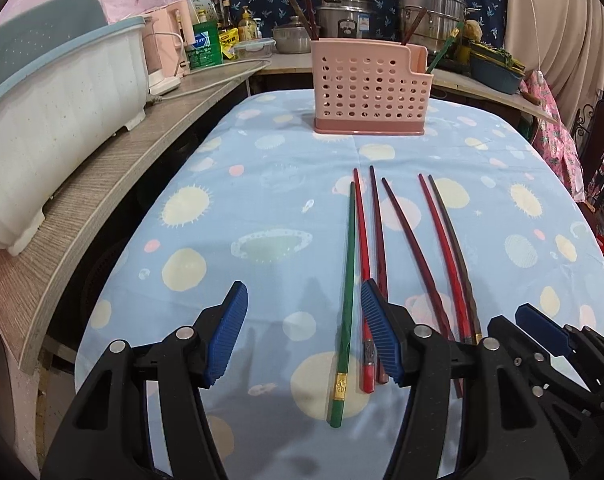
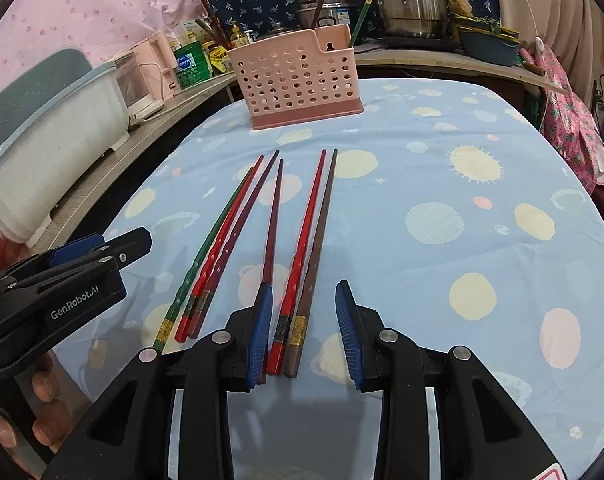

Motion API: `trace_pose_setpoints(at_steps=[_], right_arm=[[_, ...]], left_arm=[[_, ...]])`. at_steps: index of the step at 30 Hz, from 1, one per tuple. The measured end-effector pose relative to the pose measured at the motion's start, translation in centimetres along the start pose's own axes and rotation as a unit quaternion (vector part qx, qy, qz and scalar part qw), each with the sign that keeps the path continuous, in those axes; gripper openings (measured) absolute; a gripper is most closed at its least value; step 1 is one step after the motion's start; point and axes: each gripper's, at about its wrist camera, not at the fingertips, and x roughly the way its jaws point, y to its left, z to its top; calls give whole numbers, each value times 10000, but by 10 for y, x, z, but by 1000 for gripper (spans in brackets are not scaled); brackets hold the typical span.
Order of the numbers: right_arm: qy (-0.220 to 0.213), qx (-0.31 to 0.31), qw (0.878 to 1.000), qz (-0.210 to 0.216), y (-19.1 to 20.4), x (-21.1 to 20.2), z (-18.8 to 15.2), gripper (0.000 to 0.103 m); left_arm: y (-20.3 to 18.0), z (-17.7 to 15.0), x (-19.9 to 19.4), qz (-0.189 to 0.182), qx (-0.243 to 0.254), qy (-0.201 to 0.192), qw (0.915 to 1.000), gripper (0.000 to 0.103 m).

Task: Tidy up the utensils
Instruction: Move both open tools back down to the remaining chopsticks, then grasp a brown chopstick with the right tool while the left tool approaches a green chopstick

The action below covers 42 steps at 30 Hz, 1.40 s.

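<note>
utensil holder (image 1: 369,87) holds several chopsticks (image 1: 304,6) upright.

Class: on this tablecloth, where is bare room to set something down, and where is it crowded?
Free: the cloth between the pink holder and the chopstick tips, and the wide stretch right of the brown chopstick. Crowded: the six chopsticks lying close together, the green one leftmost, with both grippers over their near ends.
</note>
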Motion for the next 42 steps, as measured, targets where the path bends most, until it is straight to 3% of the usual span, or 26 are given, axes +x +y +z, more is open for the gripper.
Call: trace_pose_setpoints(at_steps=[20,27,32,37,42], right_arm=[[207,-25,9996,-173,-3,18,-12,30],[201,-256,9988,-378,-2,20,-15,19],[178,-305,9985,-421,-2,19,-16,17],[169,-240,9986,-437,-7,19,-15,7],[170,-247,9986,-439,-8,19,-15,7]], left_arm=[[14,-17,15,-101,-185,298,9993,56],[14,-20,17,-133,-203,338,9991,56],[11,-22,21,-176,-191,392,9989,56],[9,-24,25,-215,-162,454,9986,56],[9,-27,32,-208,-166,539,9982,56]])
